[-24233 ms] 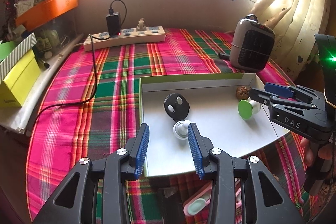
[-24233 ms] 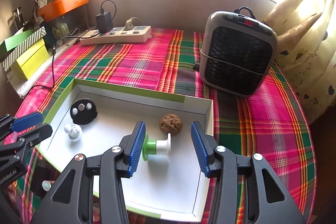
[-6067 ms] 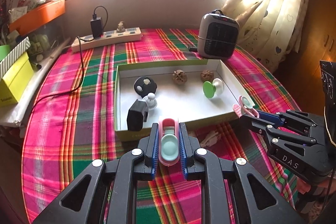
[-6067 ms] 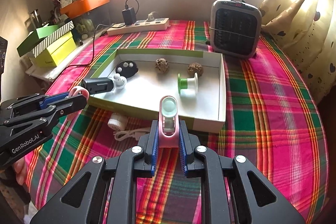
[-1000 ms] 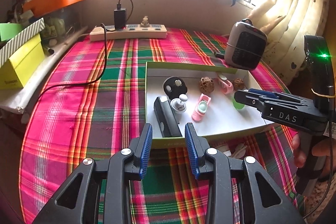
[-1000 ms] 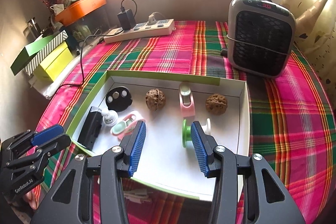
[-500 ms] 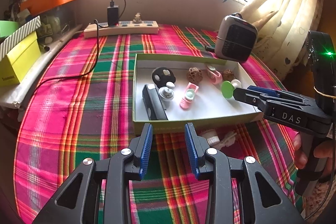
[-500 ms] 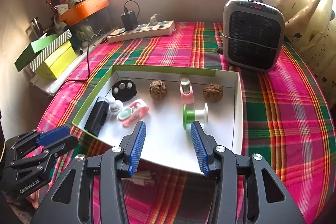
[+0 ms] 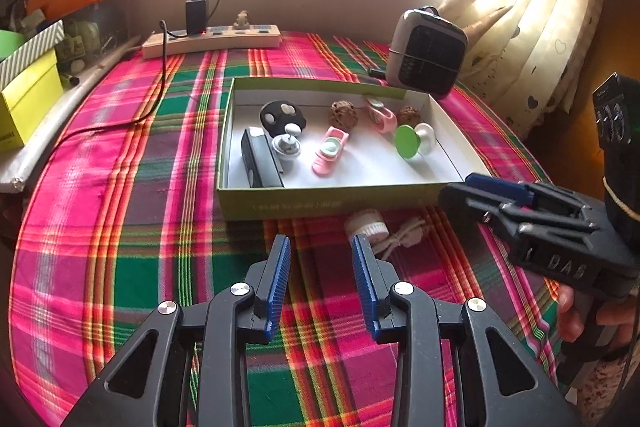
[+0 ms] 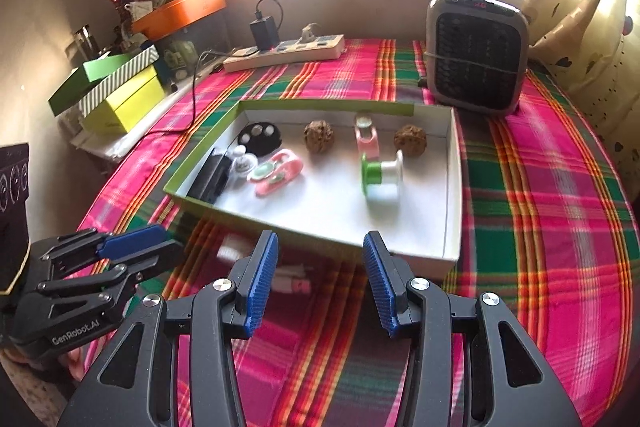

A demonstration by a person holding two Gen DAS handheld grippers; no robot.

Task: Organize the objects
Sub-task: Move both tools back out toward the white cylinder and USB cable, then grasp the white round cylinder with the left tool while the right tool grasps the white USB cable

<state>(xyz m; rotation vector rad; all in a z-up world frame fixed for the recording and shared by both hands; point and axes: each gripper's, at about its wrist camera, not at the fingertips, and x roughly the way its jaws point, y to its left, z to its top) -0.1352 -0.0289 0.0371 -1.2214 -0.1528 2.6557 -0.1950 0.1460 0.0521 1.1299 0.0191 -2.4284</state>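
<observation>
Box (image 9: 280,203) with green walls sat on the plaid cloth (image 9: 120,227), holding two pink clips (image 9: 330,155), two walnuts (image 9: 343,114) and a green-capped spool (image 9: 412,143). At 1 o'clock of the empty left gripper (image 9: 320,251), whose jaws stood apart, lay a white cable bundle (image 9: 384,231). Right gripper (image 10: 316,251) hovered, likewise spread and empty.

Small items (image 9: 331,151) in box (image 9: 320,201)

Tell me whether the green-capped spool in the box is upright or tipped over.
Tipped over. The spool lies on its side on the box floor, its green end facing sideways.
</observation>
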